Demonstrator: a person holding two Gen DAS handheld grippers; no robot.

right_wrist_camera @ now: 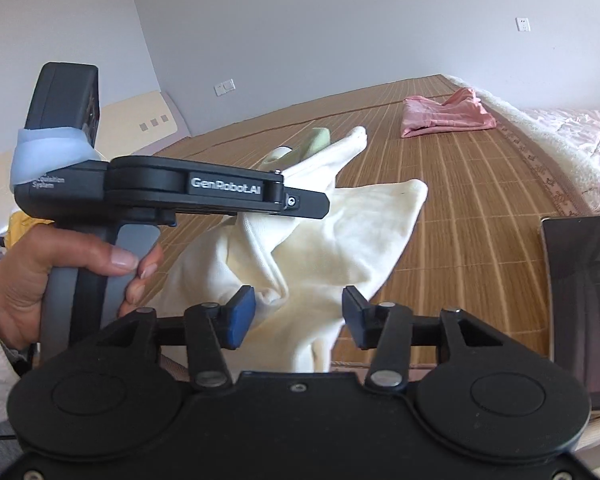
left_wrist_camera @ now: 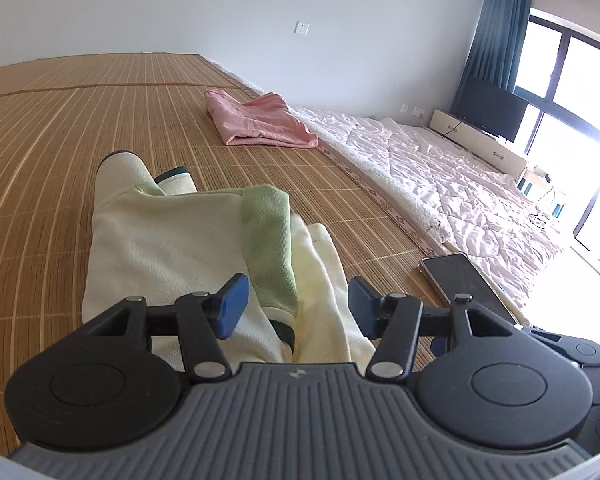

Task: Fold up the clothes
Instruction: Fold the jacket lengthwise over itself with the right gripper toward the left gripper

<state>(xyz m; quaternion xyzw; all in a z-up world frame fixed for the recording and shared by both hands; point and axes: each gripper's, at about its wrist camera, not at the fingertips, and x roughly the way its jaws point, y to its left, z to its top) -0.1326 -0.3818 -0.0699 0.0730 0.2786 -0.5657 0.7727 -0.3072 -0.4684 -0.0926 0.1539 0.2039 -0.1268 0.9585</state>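
Note:
A cream garment with pale green sleeve panels and dark green trim [left_wrist_camera: 168,248] lies crumpled on the bamboo mat [left_wrist_camera: 60,128]. My left gripper [left_wrist_camera: 296,308] is open, its blue pads either side of the garment's near edge without closing on it. In the right wrist view the same garment [right_wrist_camera: 340,240] is bunched in front of my right gripper [right_wrist_camera: 298,314], which is open with cloth between its pads. The left gripper's body [right_wrist_camera: 220,192], held by a hand, crosses above the garment there.
A folded pink garment [left_wrist_camera: 260,120] lies further back on the mat, also in the right wrist view [right_wrist_camera: 444,116]. A phone [left_wrist_camera: 460,280] lies at the mat's right edge, close to both grippers. A pink quilt [left_wrist_camera: 460,184] lies on the right.

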